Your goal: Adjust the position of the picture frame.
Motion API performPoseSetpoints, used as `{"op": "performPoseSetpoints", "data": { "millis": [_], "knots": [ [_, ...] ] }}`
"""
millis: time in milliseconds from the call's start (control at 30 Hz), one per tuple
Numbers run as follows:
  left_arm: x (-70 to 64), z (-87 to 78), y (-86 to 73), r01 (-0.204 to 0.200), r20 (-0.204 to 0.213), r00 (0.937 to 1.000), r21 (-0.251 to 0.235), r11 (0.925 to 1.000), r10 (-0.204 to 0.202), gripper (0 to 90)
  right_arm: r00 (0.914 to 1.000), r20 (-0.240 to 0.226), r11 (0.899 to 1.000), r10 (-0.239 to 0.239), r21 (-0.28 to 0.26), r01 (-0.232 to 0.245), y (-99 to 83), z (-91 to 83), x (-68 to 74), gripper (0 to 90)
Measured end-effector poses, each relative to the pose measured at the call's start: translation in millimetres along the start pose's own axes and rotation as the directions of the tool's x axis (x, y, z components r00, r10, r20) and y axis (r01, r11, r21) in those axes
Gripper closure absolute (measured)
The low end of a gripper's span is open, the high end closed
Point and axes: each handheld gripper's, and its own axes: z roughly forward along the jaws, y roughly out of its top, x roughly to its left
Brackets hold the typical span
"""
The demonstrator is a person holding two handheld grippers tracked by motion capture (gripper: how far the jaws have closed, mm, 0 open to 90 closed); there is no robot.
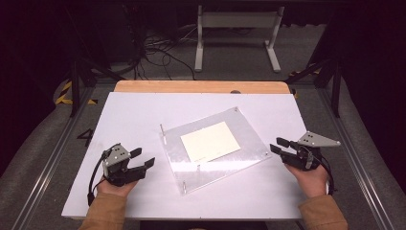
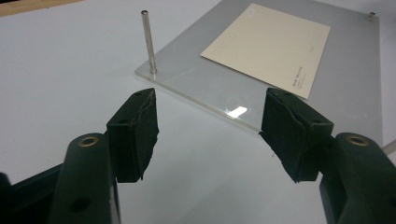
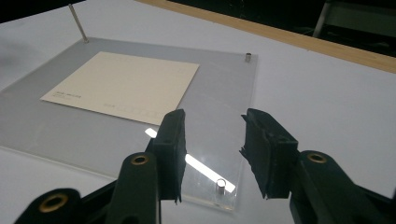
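A cream card [image 1: 210, 141] lies on a clear plate [image 1: 249, 143] on the table [image 1: 134, 115]; its small print is unreadable. My left gripper [image 1: 144, 159] and right gripper [image 1: 278, 145] flank it, fingers open, holding nothing.

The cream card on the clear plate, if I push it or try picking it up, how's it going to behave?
The cream card looks thin and lies flat, so probably light and bendy. On the glossy clear plate it would likely slide when pushed. With no raised edge visible, pinching it could be awkward.
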Motion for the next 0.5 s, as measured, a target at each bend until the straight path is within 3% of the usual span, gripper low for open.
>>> {"op": "performPoseSetpoints", "data": {
  "millis": [267, 400, 500],
  "knots": [
    [-26.6, 1.0, 11.8, -0.081, 0.072, 0.9941, -0.006, 0.9967, 0.081, 36.0, 1.0, 0.003, 1.0, 0.006, 0.002, -0.006, -0.6, -1.6, -0.7, 56.8],
    [-41.1, 2.3, 16.4, -0.116, 0.119, 0.9861, -0.006, 0.9932, 0.116, 35.4, 0.9999, 0.004, 1.0, 0.013, 0.001, -0.013, -0.9, -2.2, -1.6, 56.4],
    [-51.7, 3.7, 18.4, -0.116, 0.161, 0.9802, -0.008, 0.9932, 0.116, 35.0, 0.9999, 0.005, 1.0, 0.01, 0.006, -0.01, -1.1, -2.0, -1.1, 56.3]
  ]
}}
